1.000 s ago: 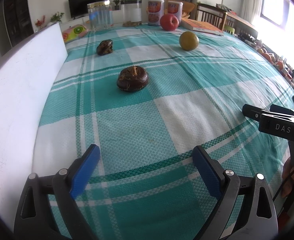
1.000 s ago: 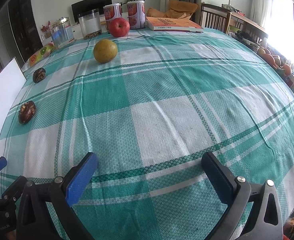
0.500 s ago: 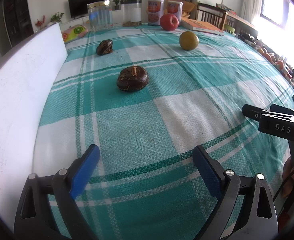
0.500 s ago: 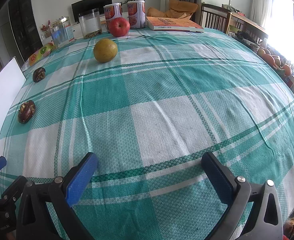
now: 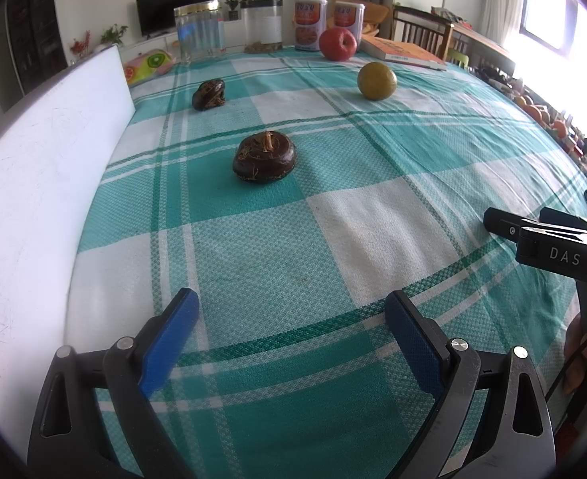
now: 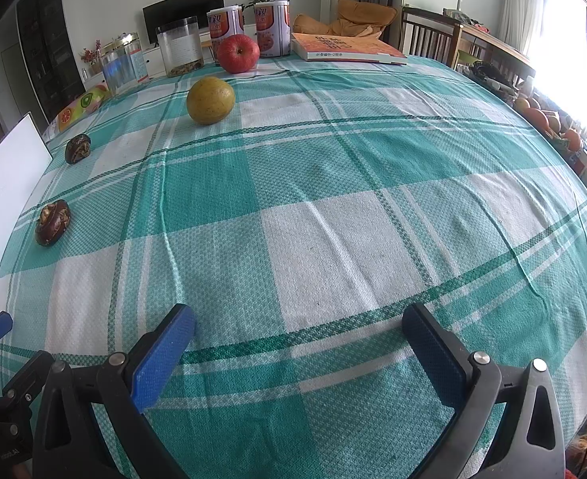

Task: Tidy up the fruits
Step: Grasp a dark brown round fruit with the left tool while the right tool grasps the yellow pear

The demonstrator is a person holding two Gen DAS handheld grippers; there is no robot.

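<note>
Left claw (image 5: pixel 291 315) spread wide, empty, low over counter (image 5: pixel 373 215); nearest dark fruit (image 5: pixel 264 155) well ahead. Right claw (image 6: pixel 299 329) likewise open, empty; yellow fruit (image 6: pixel 210 100), red apple (image 6: pixel 238 53) far ahead-left.

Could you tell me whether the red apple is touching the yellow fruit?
Apart: the right wrist view shows tablecloth between the red apple and the yellow fruit.

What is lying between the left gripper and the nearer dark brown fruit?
Only bare checked tablecloth lies between the open left gripper and the nearer dark brown fruit, as the left wrist view shows.
</note>
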